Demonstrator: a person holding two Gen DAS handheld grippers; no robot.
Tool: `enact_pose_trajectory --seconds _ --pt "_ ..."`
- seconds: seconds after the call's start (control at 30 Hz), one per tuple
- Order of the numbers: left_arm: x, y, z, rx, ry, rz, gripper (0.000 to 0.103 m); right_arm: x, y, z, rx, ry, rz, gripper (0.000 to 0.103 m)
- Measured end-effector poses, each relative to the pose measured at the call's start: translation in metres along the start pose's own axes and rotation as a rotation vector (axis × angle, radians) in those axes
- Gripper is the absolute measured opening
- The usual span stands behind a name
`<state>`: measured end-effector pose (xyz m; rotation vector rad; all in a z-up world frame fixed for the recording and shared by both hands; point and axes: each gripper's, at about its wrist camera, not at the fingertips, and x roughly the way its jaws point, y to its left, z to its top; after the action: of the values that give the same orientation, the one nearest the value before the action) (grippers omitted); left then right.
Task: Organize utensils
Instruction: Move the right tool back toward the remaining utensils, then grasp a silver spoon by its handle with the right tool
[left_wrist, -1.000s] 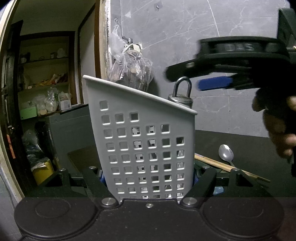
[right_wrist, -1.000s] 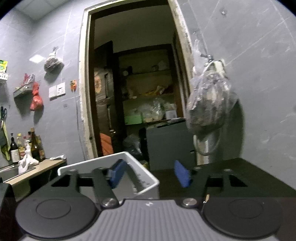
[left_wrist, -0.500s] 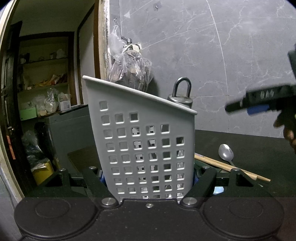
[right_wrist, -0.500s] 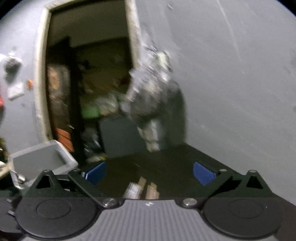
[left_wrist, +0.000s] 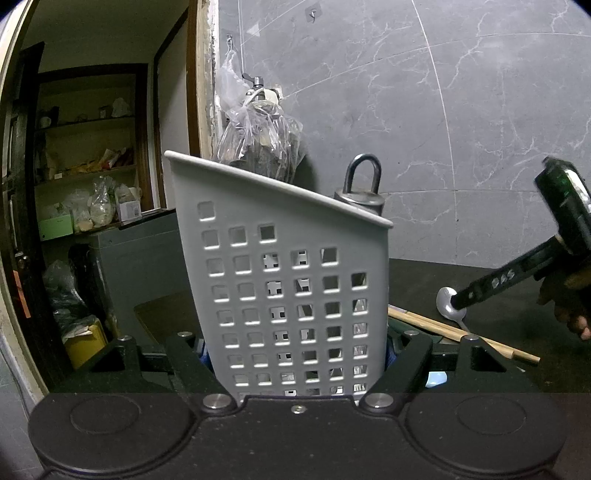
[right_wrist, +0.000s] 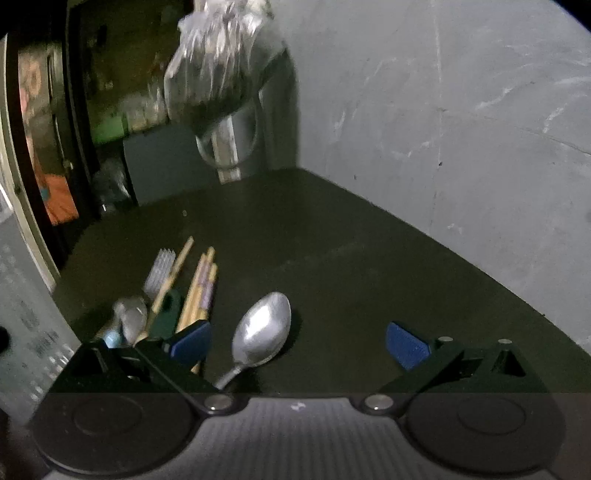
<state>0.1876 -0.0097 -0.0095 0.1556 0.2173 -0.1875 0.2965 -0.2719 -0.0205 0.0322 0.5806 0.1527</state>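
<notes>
Clamping the grey perforated utensil caddy (left_wrist: 291, 280) upright on the dark tabletop (right_wrist: 369, 258), the left hand-held gripper (left_wrist: 295, 354) grips its base; right hand-held gripper (right_wrist: 297, 345) spread wide, empty, over a steel spoon (right_wrist: 264, 330) beside wooden chopsticks (right_wrist: 199, 291)

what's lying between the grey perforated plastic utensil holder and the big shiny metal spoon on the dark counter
A bundle of wooden chopsticks lies between the grey perforated plastic utensil holder and the big shiny metal spoon, clearest in the right wrist view.
</notes>
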Motion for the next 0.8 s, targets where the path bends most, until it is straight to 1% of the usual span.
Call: enact_pose_trajectory --seconds 0.1,0.17,0.3,0.47,0.53,0.63,0.8 --pt "0.000 0.000 0.000 0.001 0.001 0.000 0.077 0.012 0.008 0.000 -0.068 0.033 -0.054 0.103" --pt "0.000 0.000 0.000 0.000 0.000 0.001 0.077 0.019 0.012 -0.001 -0.101 0.045 -0.072 0.103" --pt "0.000 0.000 0.000 0.001 0.000 0.001 0.077 0.026 0.013 0.001 -0.114 0.061 -0.063 0.103" --pt "0.000 0.000 0.000 0.000 0.001 0.001 0.077 0.033 0.018 0.007 -0.139 0.062 -0.048 0.102" --pt "0.000 0.000 0.000 0.000 0.000 0.001 0.077 0.036 0.021 0.010 -0.149 0.057 -0.030 0.100" --pt "0.000 0.000 0.000 0.001 0.000 0.001 0.077 0.039 0.025 0.012 -0.154 0.063 0.014 0.093" --pt "0.000 0.000 0.000 0.000 0.000 0.000 0.077 0.040 0.024 0.012 -0.146 0.064 0.048 0.085"
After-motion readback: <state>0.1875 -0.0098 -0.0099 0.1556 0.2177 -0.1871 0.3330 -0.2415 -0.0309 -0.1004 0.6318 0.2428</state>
